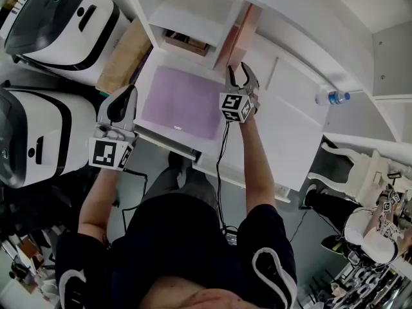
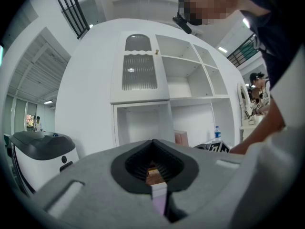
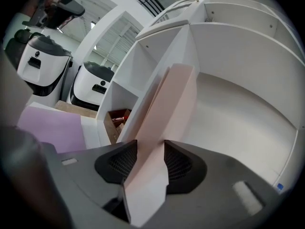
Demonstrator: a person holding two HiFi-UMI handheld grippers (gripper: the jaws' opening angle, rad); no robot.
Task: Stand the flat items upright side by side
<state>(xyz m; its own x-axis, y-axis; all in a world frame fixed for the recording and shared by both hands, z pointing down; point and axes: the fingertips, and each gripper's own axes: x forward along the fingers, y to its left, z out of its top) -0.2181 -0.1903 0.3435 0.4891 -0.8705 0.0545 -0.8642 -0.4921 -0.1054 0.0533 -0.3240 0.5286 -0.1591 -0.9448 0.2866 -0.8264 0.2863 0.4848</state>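
Note:
A pink flat item (image 1: 241, 36) stands upright against the divider of the white shelf unit (image 1: 296, 127). My right gripper (image 1: 242, 77) is shut on the item's near edge. In the right gripper view the pink item (image 3: 169, 109) runs up from between the two jaws of the right gripper (image 3: 149, 162). A purple flat item (image 1: 181, 103) lies flat on the white surface to its left; it also shows as a purple flat item (image 3: 50, 128) in the right gripper view. My left gripper (image 1: 120, 105) hovers shut and holds nothing at the surface's left edge. The left gripper (image 2: 155, 170) points level at the shelves.
Two white machines (image 1: 56, 19) (image 1: 31, 140) stand at the left, with a cardboard box (image 1: 122, 58) between them and the shelf. A cubby holds a small brown box (image 1: 187, 42). A water bottle (image 1: 332, 97) lies at the right. A white chair (image 1: 351, 166) is further right.

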